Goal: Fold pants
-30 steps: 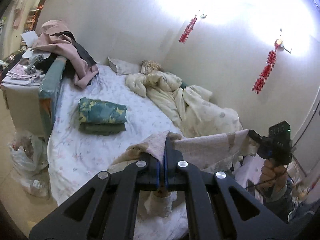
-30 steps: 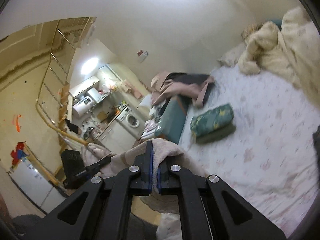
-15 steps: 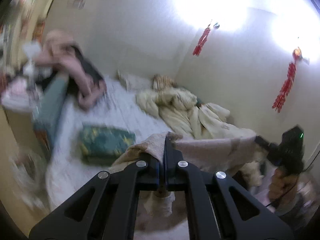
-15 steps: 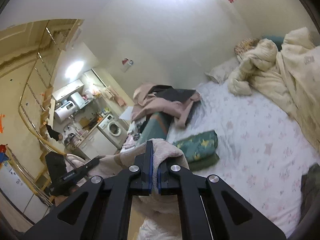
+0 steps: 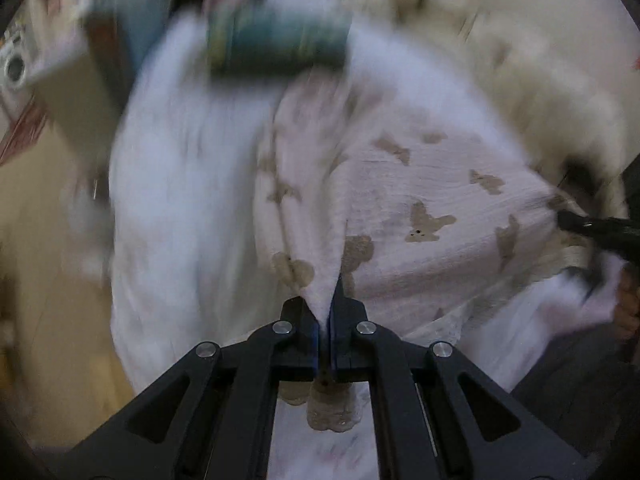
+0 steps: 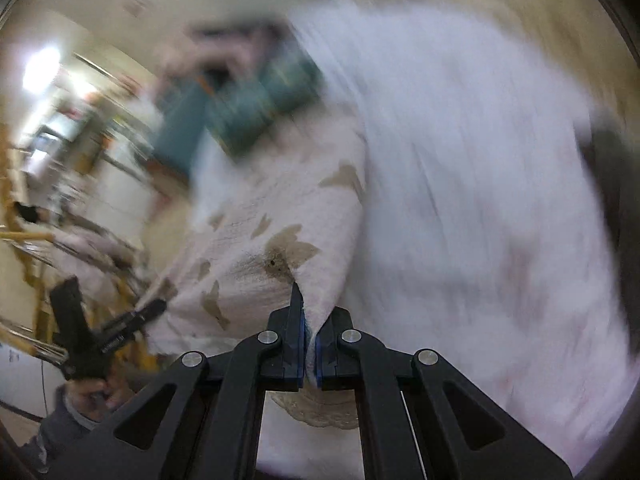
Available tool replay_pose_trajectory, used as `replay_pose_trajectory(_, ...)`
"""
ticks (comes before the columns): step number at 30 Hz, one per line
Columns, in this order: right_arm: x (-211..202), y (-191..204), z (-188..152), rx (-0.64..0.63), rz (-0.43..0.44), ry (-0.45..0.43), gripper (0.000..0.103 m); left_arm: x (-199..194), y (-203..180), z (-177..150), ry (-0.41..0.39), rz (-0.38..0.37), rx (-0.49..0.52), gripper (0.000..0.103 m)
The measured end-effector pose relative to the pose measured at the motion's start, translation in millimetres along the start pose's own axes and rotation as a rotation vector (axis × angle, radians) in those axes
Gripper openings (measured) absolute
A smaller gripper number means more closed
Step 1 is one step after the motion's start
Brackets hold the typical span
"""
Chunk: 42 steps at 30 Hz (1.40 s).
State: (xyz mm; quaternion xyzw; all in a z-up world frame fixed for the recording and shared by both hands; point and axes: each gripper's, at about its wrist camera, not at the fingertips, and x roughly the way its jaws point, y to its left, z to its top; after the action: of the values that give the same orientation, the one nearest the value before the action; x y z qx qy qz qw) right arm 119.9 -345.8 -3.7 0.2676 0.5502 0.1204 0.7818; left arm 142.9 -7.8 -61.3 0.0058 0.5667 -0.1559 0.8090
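Observation:
The pale pink pants (image 5: 420, 200) with tan bear prints are spread out over the white floral bed sheet (image 5: 180, 208), stretched between both grippers. My left gripper (image 5: 325, 320) is shut on one corner of the waistband. My right gripper (image 6: 308, 332) is shut on the other corner; the pants (image 6: 260, 248) run away from it to the left. The right gripper also shows at the right edge of the left wrist view (image 5: 592, 226), and the left gripper at the lower left of the right wrist view (image 6: 120, 328). Both views are blurred by motion.
A folded teal patterned garment (image 5: 276, 36) lies on the bed beyond the pants, also in the right wrist view (image 6: 264, 104). A cream duvet (image 5: 540, 92) is heaped on the right. The bed's left edge and the floor (image 5: 48, 240) lie to the left.
Both grippers have swung forward and down, from holding the pants up in the air to laying them out over the bed. Both cameras now look down at the sheet.

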Motion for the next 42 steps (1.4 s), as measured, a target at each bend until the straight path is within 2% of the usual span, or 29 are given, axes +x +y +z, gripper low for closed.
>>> replay_pose_trajectory(1,20,-12,-15,0.018,-0.029,0.069,0.003,28,0,-17,0.108,0.025,-0.01,0.002)
replay_pose_trajectory(3,46,-27,-40,0.034,-0.089,0.16,0.003,50,-3,-38,0.199,0.06,-0.006,0.002)
replay_pose_trajectory(5,59,-31,-59,0.014,-0.128,0.233,0.003,55,-7,-49,0.222,0.078,0.013,0.002)
replay_pose_trajectory(8,59,-36,-70,-0.007,-0.163,0.27,0.007,52,-2,-52,0.22,0.093,-0.007,0.004)
replay_pose_trajectory(11,53,-48,-69,0.025,-0.219,0.297,0.009,51,5,-55,0.226,0.16,-0.009,0.005)
replay_pose_trajectory(13,49,-57,-69,0.076,-0.24,0.319,0.01,48,12,-56,0.238,0.169,-0.056,0.006)
replay_pose_trajectory(15,40,-49,-67,0.057,-0.246,0.281,0.01,41,19,-58,0.247,0.169,-0.084,0.006)
replay_pose_trajectory(20,21,-22,-47,-0.03,-0.197,0.093,0.009,-4,31,-50,0.079,0.218,-0.135,0.007)
replay_pose_trajectory(22,18,-15,-37,-0.038,-0.23,0.026,0.009,-14,25,-46,0.0,0.258,-0.108,0.009)
replay_pose_trajectory(24,17,-7,-31,-0.052,-0.254,-0.026,0.01,-6,16,-37,0.0,0.228,-0.078,0.009)
replay_pose_trajectory(25,15,-4,-29,-0.058,-0.237,-0.054,0.01,-3,11,-33,0.01,0.203,-0.059,0.009)
replay_pose_trajectory(27,29,0,-30,-0.077,-0.166,-0.018,0.01,8,-2,-27,0.027,0.18,-0.033,0.009)
replay_pose_trajectory(28,36,2,-32,-0.088,-0.159,0.001,0.009,17,-7,-24,0.034,0.164,-0.034,0.009)
replay_pose_trajectory(30,60,2,-42,-0.113,-0.168,0.075,0.01,30,-14,-22,0.051,0.177,-0.036,0.009)
replay_pose_trajectory(32,82,-2,-49,-0.108,-0.189,0.161,0.009,54,-17,-17,0.105,0.16,-0.031,0.009)
replay_pose_trajectory(35,100,-14,-54,-0.091,-0.24,0.248,0.009,71,-20,-16,0.117,0.217,-0.006,0.009)
replay_pose_trajectory(37,104,-24,-60,-0.07,-0.3,0.266,0.009,86,-18,-21,0.171,0.248,-0.008,0.009)
replay_pose_trajectory(40,102,-33,-66,-0.046,-0.283,0.288,0.008,101,-10,-31,0.251,0.258,-0.043,0.009)
replay_pose_trajectory(42,93,-35,-66,-0.039,-0.277,0.254,0.009,101,-10,-34,0.251,0.268,-0.039,0.009)
